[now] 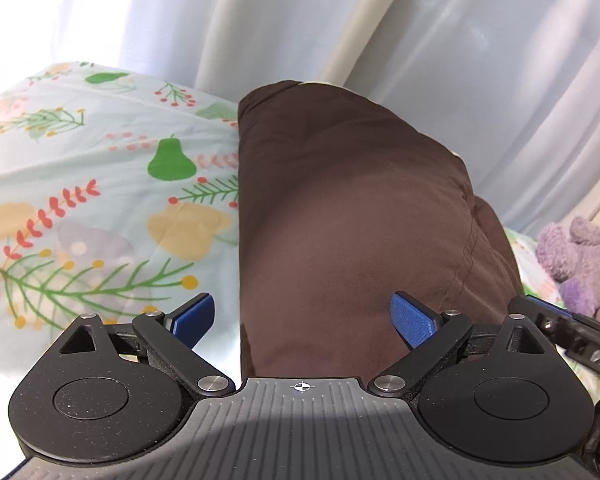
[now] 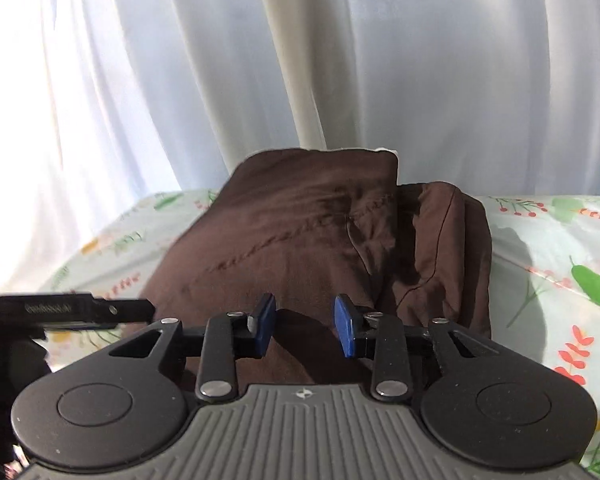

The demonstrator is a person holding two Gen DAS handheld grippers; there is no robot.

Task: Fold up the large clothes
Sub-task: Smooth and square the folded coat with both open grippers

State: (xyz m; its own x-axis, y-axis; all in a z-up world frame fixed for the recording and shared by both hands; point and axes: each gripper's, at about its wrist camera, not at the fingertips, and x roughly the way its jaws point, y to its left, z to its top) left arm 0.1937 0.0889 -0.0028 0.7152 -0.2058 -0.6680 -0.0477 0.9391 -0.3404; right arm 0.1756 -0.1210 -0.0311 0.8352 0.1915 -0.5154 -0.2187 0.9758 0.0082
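Note:
A dark brown garment [image 1: 340, 208] lies folded into a long stack on a floral sheet [image 1: 80, 184]. My left gripper [image 1: 304, 320] hovers over the garment's near end, its blue fingers wide open and holding nothing. In the right wrist view the same garment [image 2: 300, 240] lies ahead, with a bunched fold at its right side [image 2: 444, 248]. My right gripper [image 2: 305, 326] is open with a narrower gap, empty, just above the near edge of the cloth. The left gripper's side [image 2: 72, 310] shows at the left there.
White curtains [image 1: 340, 20] hang close behind the bed, also in the right wrist view [image 2: 300, 60]. A purple plush toy [image 1: 580, 264] sits on the sheet at the right. The right gripper's edge [image 1: 560, 328] is close to my left one.

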